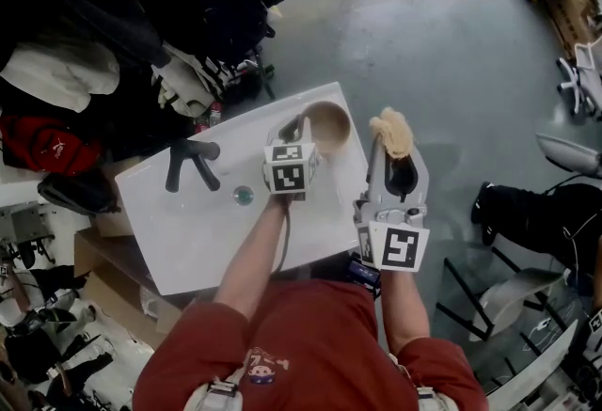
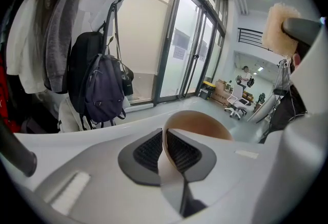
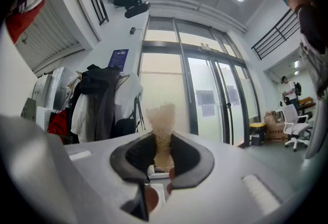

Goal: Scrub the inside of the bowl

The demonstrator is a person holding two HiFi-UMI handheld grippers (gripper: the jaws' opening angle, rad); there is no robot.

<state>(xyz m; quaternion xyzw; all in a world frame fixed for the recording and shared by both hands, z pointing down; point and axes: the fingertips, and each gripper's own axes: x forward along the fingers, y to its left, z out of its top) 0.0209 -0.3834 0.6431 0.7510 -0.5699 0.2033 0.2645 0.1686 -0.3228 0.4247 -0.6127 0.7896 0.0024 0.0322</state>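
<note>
Head view, seen from above: a person in a red shirt [image 1: 292,343] holds both grippers over and beside a white sink [image 1: 188,240], which carries a black faucet [image 1: 191,162] and a round drain [image 1: 244,196]. The tan bowl [image 1: 331,122] sits at the sink's far right corner with its mouth facing up; whether it rests on the sink cannot be told. The left gripper [image 1: 299,129] reaches it from the near side, its marker cube [image 1: 290,167] facing the camera. The right gripper [image 1: 393,155] is just right of the sink, over the grey floor [image 1: 442,52], with a pale fluffy scrubber [image 1: 392,132] standing out past its tip, near the bowl but apart from it. Left gripper view: the left gripper [image 2: 165,152] is clamped on the bowl [image 2: 200,125], one dark pad inside the wall and one outside, both pressing the thin rim. The scrubber [image 2: 279,23] shows at the upper right, and a dark backpack [image 2: 102,89] hangs among coats at the left. Right gripper view: the right gripper [image 3: 163,159] pinches the lower part of the scrubber [image 3: 161,123], whose fuzzy top rises above the pads against glass doors [image 3: 205,95].
</note>
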